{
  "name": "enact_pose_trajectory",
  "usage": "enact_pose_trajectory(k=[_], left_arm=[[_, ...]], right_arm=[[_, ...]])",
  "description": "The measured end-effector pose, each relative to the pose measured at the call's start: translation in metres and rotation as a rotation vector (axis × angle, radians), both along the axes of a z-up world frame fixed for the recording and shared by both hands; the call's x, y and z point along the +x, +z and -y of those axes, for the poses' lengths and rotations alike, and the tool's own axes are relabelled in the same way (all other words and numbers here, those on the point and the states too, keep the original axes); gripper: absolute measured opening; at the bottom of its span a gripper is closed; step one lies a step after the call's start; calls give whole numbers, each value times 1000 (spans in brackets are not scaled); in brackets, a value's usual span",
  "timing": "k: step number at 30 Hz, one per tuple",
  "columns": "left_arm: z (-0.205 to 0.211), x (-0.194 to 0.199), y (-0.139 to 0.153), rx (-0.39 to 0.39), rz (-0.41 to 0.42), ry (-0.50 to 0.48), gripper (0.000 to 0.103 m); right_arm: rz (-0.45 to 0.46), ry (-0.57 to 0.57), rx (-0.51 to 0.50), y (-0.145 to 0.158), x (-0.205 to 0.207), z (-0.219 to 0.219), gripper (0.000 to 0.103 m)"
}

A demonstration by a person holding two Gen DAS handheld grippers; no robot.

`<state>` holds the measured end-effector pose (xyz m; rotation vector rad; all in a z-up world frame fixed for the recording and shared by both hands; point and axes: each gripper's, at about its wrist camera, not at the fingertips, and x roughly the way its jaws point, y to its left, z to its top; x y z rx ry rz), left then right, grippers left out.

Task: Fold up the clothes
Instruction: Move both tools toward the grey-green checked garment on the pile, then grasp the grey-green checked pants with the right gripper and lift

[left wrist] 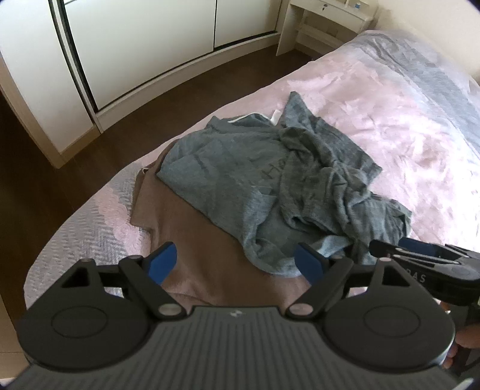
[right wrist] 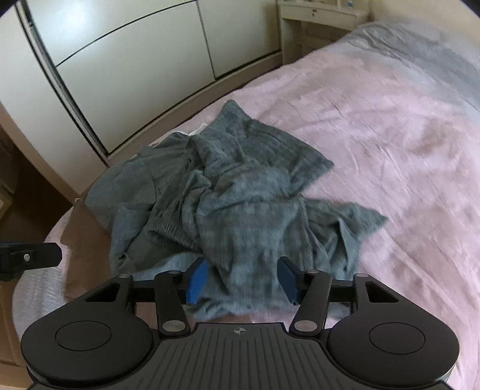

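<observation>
Grey garment (right wrist: 234,192) lies crumpled — left gripper (left wrist: 237,264) wide, right gripper (right wrist: 243,279) straddling its hem.

Pink bedspread (left wrist: 375,99), white wardrobe (left wrist: 135,45), nightstand (left wrist: 324,18)

grey top (right wrist: 246,192): soft knit cloth | bedspread (right wrist: 390,135): fuzzy pink | wardrobe (left wrist: 135,45): glossy | floor (left wrist: 36,180): dk wood

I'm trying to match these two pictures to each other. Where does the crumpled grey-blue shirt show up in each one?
Left wrist view: the grey-blue shirt lies mid-picture on the pink bedspread, partly over a brown garment, beyond the open left gripper.
Right wrist view: the shirt fills the centre; its near edge lies between the fingers of the open right gripper.
Shared landmark: the white wardrobe beyond the bed.
</observation>
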<state>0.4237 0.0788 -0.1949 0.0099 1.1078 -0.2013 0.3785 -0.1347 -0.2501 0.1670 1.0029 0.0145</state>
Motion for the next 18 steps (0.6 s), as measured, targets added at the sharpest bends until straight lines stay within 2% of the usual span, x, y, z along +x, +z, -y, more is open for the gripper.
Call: enact_pose_trajectory(k=[2,4,6,7,10,18], left_arm=[[-1,7,-6,2,-9,4,81],[-1,11,-10,4,-12,4,81],[-1,15,-13,6,-16,3,80],[0,17,-13,5,-16,1,80],[3,18,-9,-3,-10,-8,80],[22,6,20,-28,37,-52,79]], right_arm=[[-4,20,-24,-9,7,-4,53],[-16,48,-62,-17,11,-8,28],[7,65,-81,-18,10,-9,14],[22,65,-73,-15,8,-7,3],[98,28,-63,7,-2,4,2],[366,-156,-25,103,-39,61,0]])
